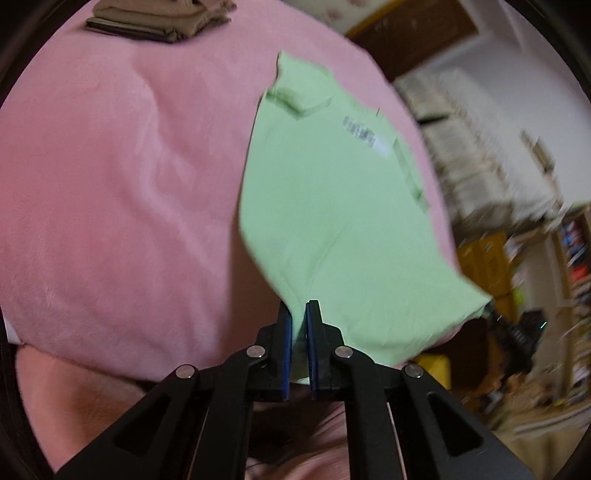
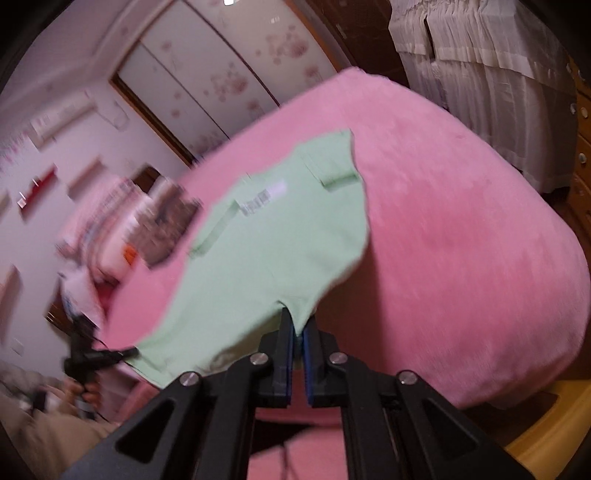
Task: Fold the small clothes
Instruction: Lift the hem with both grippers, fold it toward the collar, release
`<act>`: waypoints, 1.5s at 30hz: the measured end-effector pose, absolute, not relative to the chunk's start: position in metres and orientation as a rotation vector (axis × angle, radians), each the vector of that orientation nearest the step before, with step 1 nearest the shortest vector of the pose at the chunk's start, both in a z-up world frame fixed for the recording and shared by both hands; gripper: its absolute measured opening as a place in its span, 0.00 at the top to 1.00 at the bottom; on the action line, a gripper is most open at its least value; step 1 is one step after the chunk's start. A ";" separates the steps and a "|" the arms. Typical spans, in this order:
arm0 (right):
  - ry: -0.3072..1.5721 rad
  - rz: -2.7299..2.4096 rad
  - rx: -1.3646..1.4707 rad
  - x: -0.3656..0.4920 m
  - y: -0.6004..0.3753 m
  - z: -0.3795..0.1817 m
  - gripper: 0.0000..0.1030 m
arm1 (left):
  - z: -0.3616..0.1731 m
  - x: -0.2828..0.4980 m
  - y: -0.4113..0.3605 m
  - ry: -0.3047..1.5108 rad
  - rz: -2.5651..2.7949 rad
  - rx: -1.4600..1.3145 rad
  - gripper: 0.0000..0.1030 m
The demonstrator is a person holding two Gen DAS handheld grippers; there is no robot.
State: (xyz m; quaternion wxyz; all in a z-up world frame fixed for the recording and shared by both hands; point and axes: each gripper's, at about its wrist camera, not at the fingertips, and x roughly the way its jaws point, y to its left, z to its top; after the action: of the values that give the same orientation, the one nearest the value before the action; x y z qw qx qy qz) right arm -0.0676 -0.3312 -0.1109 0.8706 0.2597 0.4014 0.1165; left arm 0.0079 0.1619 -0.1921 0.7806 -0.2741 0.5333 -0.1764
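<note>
- Shirt [image 1: 332, 206], pale green, hangs in a taut sheet over the pink bed [image 1: 110, 184], its near hem lifted and its collar end trailing toward the blanket.
- Left gripper [image 1: 299, 317] is pinched tight on one hem corner, and right gripper [image 2: 299, 325] is nipped on the other.
- Fabric looks light, thin and floppy, so it should sag between the two grips and drape wherever it lands.
- Corners and hem edge look like the best holds; a mid-panel pinch would likely bunch it.
- White label [image 1: 364, 134] shows near the collar, sleeves [image 1: 295, 101] folded inward.
- Stack [image 1: 162, 18] of folded brown clothes sits at the bed's far side, well apart from the shirt.
- Plush blanket may grab and drag the cloth; nothing else lies in the landing zone.
</note>
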 end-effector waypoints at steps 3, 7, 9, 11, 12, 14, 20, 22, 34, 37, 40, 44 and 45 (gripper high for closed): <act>0.779 0.272 0.613 -0.042 -0.340 -0.092 0.96 | -0.170 0.036 0.170 1.072 -0.379 -0.684 0.95; 0.715 0.291 0.694 0.010 -0.348 -0.073 0.96 | -0.141 0.101 0.174 0.973 -0.320 -0.757 0.95; 0.692 0.274 0.705 0.045 -0.350 -0.066 0.96 | -0.132 0.138 0.174 0.935 -0.289 -0.770 0.95; 0.678 0.253 0.714 0.081 -0.353 -0.062 0.96 | -0.124 0.181 0.172 0.904 -0.250 -0.790 0.95; 0.675 0.244 0.719 0.094 -0.353 -0.062 0.96 | -0.124 0.195 0.173 0.893 -0.239 -0.798 0.95; 0.677 0.220 0.735 0.131 -0.355 -0.065 0.96 | -0.122 0.233 0.168 0.883 -0.209 -0.786 0.95; 0.749 0.097 0.763 0.232 -0.362 -0.098 0.96 | -0.140 0.339 0.157 0.888 -0.120 -0.772 0.95; 0.784 0.037 0.773 0.263 -0.366 -0.115 0.96 | -0.154 0.371 0.156 0.898 -0.078 -0.780 0.95; 1.040 -0.108 0.753 0.330 -0.371 -0.197 0.60 | -0.221 0.411 0.125 1.034 -0.129 -0.346 0.88; 1.036 -0.071 0.657 0.321 -0.366 -0.184 0.54 | -0.216 0.402 0.107 1.025 -0.197 -0.115 0.87; 1.032 -0.018 0.620 0.307 -0.362 -0.174 0.54 | -0.208 0.384 0.090 0.986 -0.269 0.079 0.86; 1.034 0.021 0.507 0.297 -0.355 -0.163 0.54 | -0.197 0.347 0.056 0.890 -0.399 0.395 0.76; 1.039 0.025 0.475 0.292 -0.352 -0.161 0.54 | -0.199 0.342 0.051 0.875 -0.417 0.446 0.76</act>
State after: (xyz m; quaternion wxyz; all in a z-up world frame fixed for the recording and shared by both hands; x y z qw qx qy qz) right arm 0.2917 -0.3520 -0.1613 0.8412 0.2248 0.4917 0.0120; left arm 0.3417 0.0514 -0.1986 0.8611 0.2124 0.4170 -0.1986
